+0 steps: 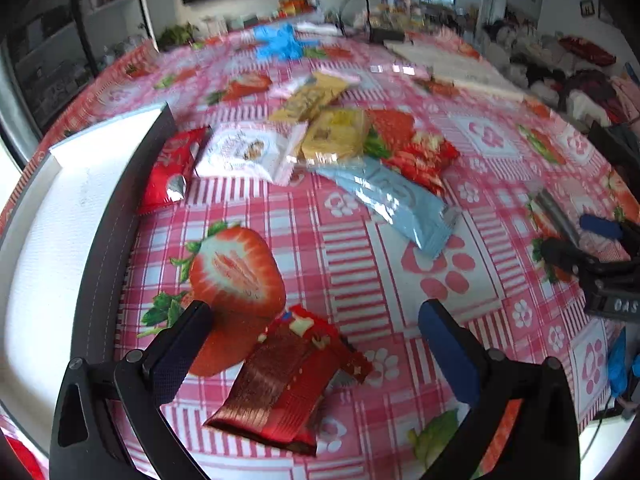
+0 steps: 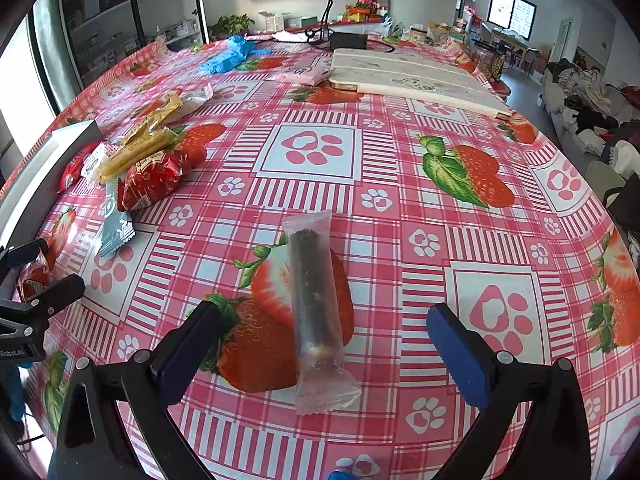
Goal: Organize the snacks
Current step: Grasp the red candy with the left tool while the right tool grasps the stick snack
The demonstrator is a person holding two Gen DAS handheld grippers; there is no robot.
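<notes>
My left gripper (image 1: 316,320) is open, and a red snack packet (image 1: 284,380) lies on the tablecloth between its fingers. A pile of snacks sits beyond: a white packet (image 1: 248,152), yellow packets (image 1: 336,132), a light blue bar (image 1: 396,204) and red packets (image 1: 172,168). My right gripper (image 2: 324,322) is open, and a clear-wrapped dark bar (image 2: 316,308) lies between its fingers. The pile shows at the left of the right wrist view (image 2: 140,160). The left gripper shows there too (image 2: 36,280).
A white box with a dark rim (image 1: 60,240) stands at the left table edge. Blue gloves (image 2: 228,56), a pink pack (image 2: 300,76) and a long white board (image 2: 412,76) lie at the far side. The right gripper shows at the right edge of the left wrist view (image 1: 600,248).
</notes>
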